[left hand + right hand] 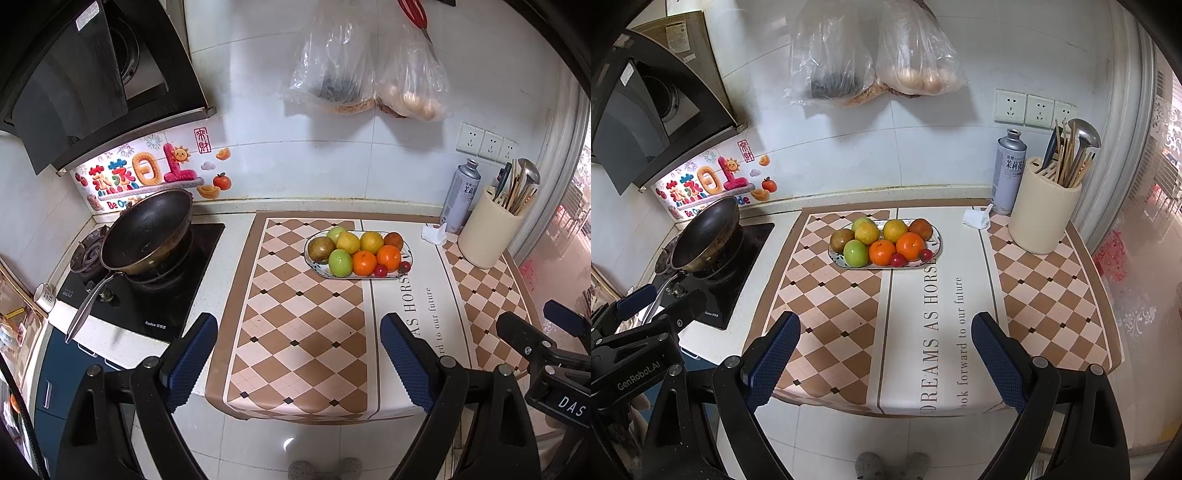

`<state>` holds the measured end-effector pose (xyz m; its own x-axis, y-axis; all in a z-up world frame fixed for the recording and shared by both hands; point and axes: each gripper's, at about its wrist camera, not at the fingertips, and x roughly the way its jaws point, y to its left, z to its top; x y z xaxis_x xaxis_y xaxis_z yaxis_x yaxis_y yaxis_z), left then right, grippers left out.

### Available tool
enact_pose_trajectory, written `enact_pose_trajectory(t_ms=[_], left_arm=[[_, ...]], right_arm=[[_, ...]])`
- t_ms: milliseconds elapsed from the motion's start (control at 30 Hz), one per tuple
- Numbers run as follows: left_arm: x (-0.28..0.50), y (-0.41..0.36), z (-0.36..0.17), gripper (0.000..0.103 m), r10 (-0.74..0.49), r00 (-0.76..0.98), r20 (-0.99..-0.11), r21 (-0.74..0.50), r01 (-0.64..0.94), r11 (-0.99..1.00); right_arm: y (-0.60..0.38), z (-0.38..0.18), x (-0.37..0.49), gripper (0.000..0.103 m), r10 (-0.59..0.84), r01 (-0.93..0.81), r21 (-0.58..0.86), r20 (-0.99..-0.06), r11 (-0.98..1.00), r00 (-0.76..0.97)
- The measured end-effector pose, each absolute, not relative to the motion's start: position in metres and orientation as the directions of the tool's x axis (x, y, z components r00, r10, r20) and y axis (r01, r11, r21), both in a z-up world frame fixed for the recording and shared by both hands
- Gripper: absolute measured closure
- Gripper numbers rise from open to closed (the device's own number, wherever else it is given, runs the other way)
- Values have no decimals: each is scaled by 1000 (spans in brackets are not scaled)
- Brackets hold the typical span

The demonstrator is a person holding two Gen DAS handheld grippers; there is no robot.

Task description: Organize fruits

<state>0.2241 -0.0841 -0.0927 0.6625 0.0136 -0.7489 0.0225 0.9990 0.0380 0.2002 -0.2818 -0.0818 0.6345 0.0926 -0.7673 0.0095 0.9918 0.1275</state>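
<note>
Left wrist view, L claw (299,343) wide open, empty, R claw (886,339) same, fruit plate (406,246) ahead.

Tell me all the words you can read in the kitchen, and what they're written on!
"DREAMS AS HORSE" and "forward to our future": counter mat.
"GenRobot.AI": left gripper.
"DAS": right gripper.
"Be O...": cut off by the wok, on the wall sticker, which also carries big Chinese characters.
Spray can label, cooktop brand, hood label: too small to read.
</note>
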Motion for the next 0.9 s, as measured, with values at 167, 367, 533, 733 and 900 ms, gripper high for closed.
enact_pose_trajectory(t_ms=[167, 367, 533, 733, 900], left_arm=[[223, -84, -93, 13, 12, 664, -748, 37, 24, 999], [221, -86, -89, 13, 12, 667, -745, 39, 26, 999], [220, -87, -87, 13, 14, 671, -742, 46, 30, 998], [219, -87, -85, 13, 29, 678, -735, 59, 21, 998], [220, -87, -85, 13, 38, 678, -734, 64, 13, 998]], right_arm=[[-283, -79, 198, 7, 88, 10, 122, -765, 992, 638], [-284, -76, 197, 7, 79, 9, 111, -763, 994, 642], [-283, -75, 196, 7, 76, 7, 105, -761, 994, 644], [-283, -70, 197, 7, 69, 0, 92, -754, 996, 653], [-282, -68, 199, 7, 66, -8, 80, -752, 997, 656]])
